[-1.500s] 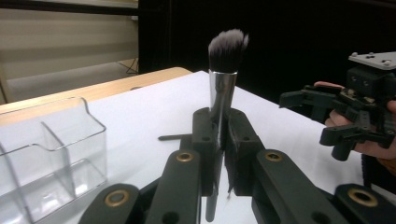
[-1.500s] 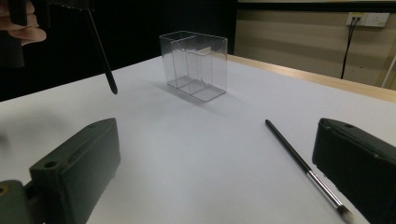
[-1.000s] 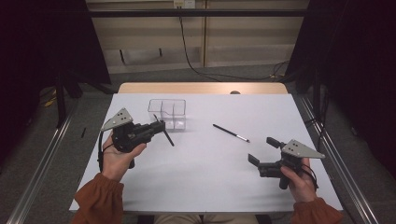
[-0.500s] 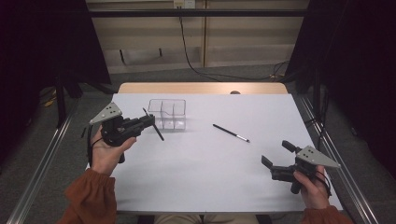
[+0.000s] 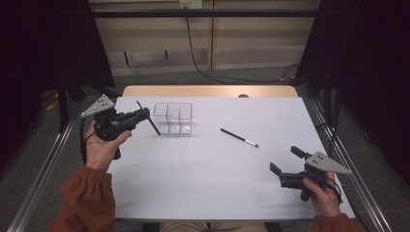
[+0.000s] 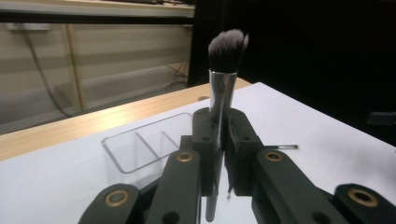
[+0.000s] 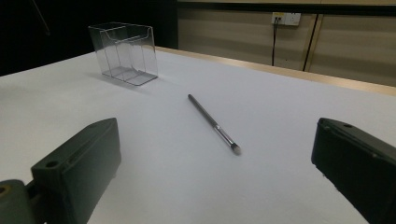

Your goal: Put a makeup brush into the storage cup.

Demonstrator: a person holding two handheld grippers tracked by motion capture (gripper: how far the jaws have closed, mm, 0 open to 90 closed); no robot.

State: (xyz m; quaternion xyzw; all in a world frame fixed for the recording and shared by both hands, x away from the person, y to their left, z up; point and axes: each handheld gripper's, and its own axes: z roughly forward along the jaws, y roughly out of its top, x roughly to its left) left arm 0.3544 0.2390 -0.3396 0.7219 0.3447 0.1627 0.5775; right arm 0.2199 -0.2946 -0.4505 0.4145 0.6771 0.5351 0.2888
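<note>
My left gripper [image 5: 141, 115] is raised over the table's left edge, shut on a makeup brush [image 5: 154, 126]. In the left gripper view the brush [image 6: 223, 88] stands upright between the jaws [image 6: 219, 140], silver ferrule and dark, grey-tipped bristles on top. Just right of it stands a clear divided box [image 5: 173, 118], also seen past the jaws [image 6: 140, 147]. A thin dark brush [image 5: 239, 137] lies flat right of the box. My right gripper [image 5: 285, 162] rests near the front right, open, its jaws [image 7: 217, 140] wide apart with the thin brush [image 7: 212, 122] lying ahead of them.
The white table top [image 5: 208, 188] has a wooden strip [image 5: 208, 91] along its far edge. Metal rails [image 5: 38, 174] run along both sides. The clear box [image 7: 123, 51] stands far left in the right gripper view. A wall with a cable [image 5: 193, 53] lies beyond.
My left hand has carried the makeup brush left and slightly up, away from the clear box. The right hand has barely shifted.
</note>
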